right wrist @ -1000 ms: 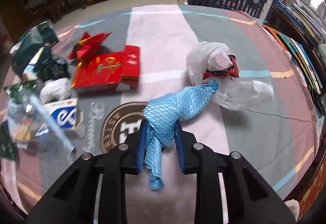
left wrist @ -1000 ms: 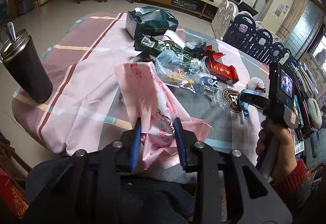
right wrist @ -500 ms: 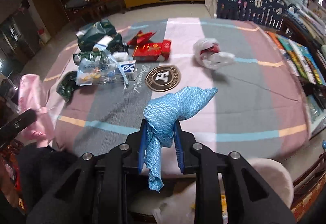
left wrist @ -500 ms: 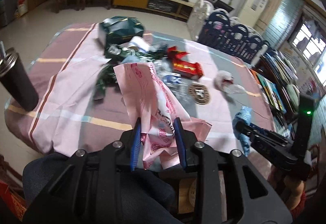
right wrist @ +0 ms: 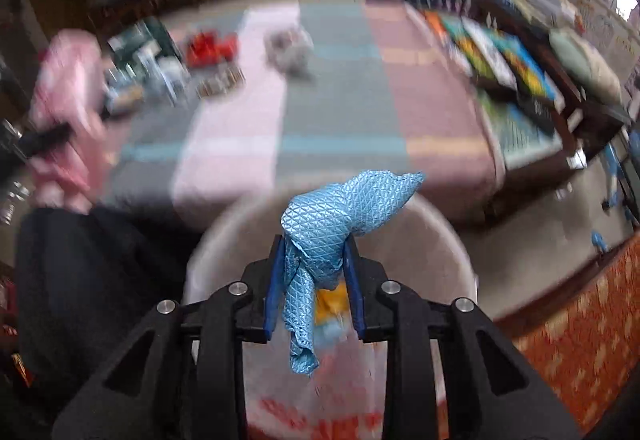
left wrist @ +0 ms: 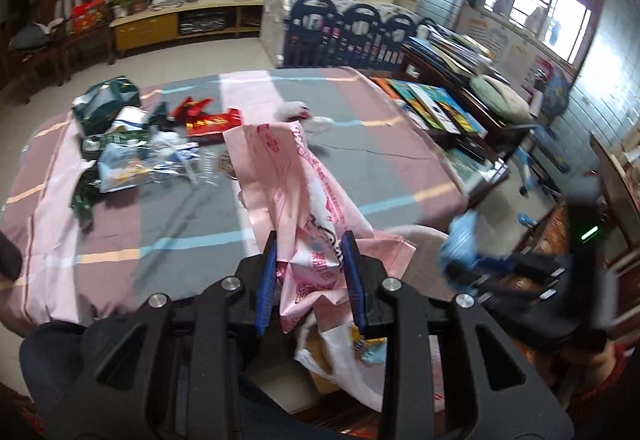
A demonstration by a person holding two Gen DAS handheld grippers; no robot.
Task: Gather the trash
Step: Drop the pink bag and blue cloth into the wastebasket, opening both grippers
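my left claw (left wrist: 311,276) is clenched on a crumpled pink plastic bag (left wrist: 304,195) printed with red letters; the bag stands up between the blue pads and flops toward the table. my right claw (right wrist: 313,282) is narrowly parted and its jaws have just been easing wider, yet the pads are pressed on a blue textured wrapper (right wrist: 340,211), whose tail hangs down between them. in the left view that right claw (left wrist: 460,260) is a blur off the table's near right corner.

below the right claw sits a pale round bin (right wrist: 448,240) lined with a white bag with red print, with some yellow scraps inside. the bin is just off the table's near edge.

the table (left wrist: 192,215) wears a pink, grey and blue striped cloth. trash is heaped at its far left: a dark green bag (left wrist: 105,105), a red packet (left wrist: 212,119), clear wrappers (left wrist: 132,163); a white bag (left wrist: 298,113) lies apart mid-table. navy chairs (left wrist: 352,27) and a low cabinet (left wrist: 180,21) stand beyond.
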